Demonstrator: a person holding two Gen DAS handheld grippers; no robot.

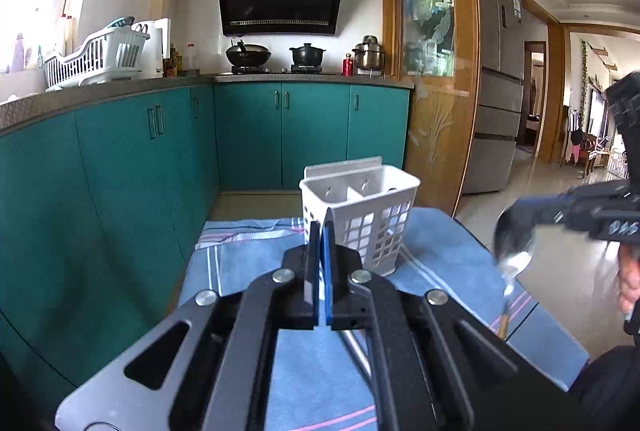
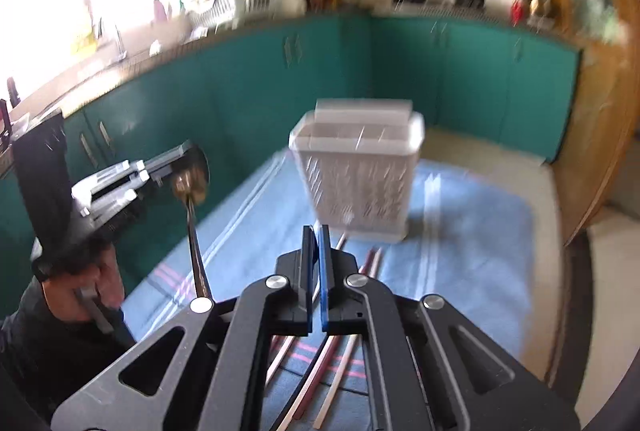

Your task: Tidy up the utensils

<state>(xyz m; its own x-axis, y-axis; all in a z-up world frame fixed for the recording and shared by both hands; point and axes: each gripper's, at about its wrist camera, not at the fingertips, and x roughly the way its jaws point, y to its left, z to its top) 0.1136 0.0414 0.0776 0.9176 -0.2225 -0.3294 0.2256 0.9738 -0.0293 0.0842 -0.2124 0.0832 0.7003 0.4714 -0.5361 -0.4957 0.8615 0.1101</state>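
A white slotted utensil holder (image 1: 372, 227) (image 2: 360, 183) stands upright on a blue striped cloth (image 1: 256, 263) (image 2: 460, 231). My left gripper (image 1: 322, 227) (image 2: 188, 159) is shut on a steel spoon (image 2: 194, 183) by its bowl. The handle hangs down, and a silver stretch of it (image 1: 354, 343) shows under the jaws. My right gripper (image 2: 318, 231) (image 1: 520, 207) is shut on another spoon (image 1: 514, 251), also by the bowl, handle hanging, blurred. Both grippers hover on the near side of the holder, one to each side. Several chopsticks (image 2: 332, 363) lie on the cloth under the right gripper.
The cloth covers a small table with teal kitchen cabinets (image 1: 248, 135) to the left and beyond it. A hand (image 1: 632, 283) (image 2: 88, 291) grips each tool. A wooden door frame (image 1: 464, 71) and tiled floor (image 1: 560, 231) lie to the right.
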